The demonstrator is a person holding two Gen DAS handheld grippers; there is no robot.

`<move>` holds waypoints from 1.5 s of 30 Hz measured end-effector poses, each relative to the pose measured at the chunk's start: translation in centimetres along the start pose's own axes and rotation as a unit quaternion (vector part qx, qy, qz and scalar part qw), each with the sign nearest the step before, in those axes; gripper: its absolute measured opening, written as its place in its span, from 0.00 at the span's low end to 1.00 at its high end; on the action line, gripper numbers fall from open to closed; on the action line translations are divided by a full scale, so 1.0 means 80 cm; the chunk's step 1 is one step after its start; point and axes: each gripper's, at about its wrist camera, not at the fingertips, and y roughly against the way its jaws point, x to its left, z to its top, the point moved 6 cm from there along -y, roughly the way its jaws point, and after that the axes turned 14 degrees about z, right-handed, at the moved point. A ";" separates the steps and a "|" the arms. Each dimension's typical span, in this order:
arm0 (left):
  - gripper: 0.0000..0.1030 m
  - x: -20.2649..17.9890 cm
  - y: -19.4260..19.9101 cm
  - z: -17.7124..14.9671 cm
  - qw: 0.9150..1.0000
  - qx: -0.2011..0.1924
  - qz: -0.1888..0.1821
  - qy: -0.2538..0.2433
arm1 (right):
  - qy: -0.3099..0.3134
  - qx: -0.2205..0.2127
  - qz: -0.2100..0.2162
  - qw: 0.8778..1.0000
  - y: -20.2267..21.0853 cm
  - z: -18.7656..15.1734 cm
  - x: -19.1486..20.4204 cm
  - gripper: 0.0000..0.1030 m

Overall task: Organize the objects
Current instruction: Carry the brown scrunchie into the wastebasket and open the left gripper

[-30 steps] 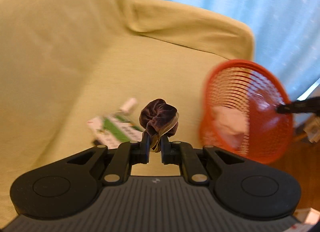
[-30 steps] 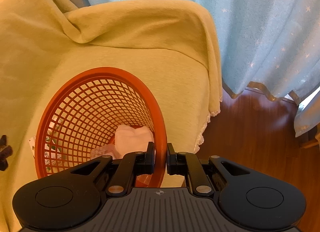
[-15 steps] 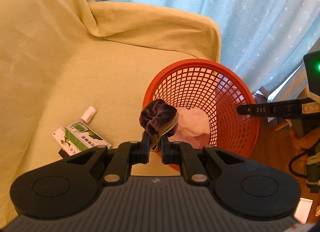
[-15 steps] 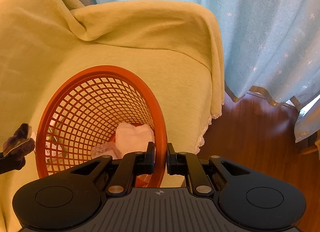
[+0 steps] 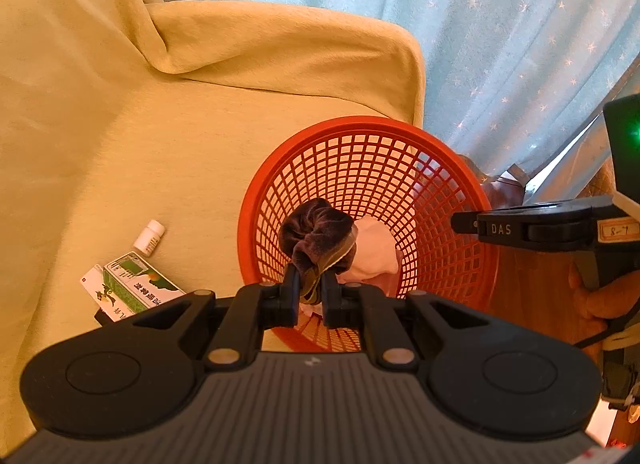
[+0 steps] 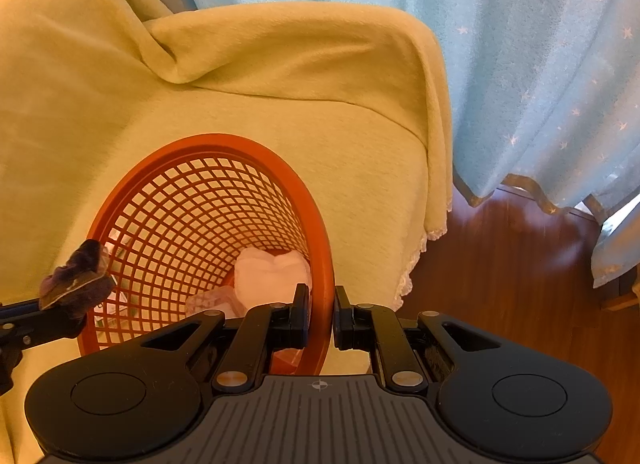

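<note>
Pinching one dark velvet scrunchie [image 5: 316, 234], the left gripper [image 5: 310, 292] is holding it bunched and standing upward off the fingertips, over the near rim of the orange mesh basket [image 5: 472, 192]. The right gripper [image 6: 321, 316] is clamping that rim on its right side, tilting the mouth. One white cloth [image 6: 272, 276] is lying inside; something pale beside it is hard to make out. One small white bottle [image 5: 149, 238] and one green-and-white box [image 5: 132, 292], partly cut off, are lying on the yellow-covered sofa [image 5: 140, 136].
</note>
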 end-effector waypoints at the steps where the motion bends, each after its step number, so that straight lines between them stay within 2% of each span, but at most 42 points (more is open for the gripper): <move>1: 0.07 -0.001 -0.001 0.001 1.000 0.002 0.000 0.001 | 0.000 0.000 0.000 1.000 0.000 0.000 0.000 0.07; 24: 0.08 -0.027 -0.038 0.022 1.000 0.026 -0.003 -0.004 | 0.003 0.002 0.006 1.000 0.002 0.000 0.000 0.07; 31: 0.21 -0.029 -0.038 0.027 1.000 0.025 -0.004 0.003 | 0.003 0.004 0.006 1.000 0.001 0.001 0.000 0.08; 40: 0.25 -0.015 -0.020 0.036 1.000 0.005 -0.010 0.025 | 0.002 0.005 0.004 1.000 0.000 0.000 -0.001 0.08; 45: 0.26 0.023 0.003 0.031 0.999 -0.014 0.004 0.050 | 0.001 0.006 0.004 1.000 0.000 0.000 -0.001 0.08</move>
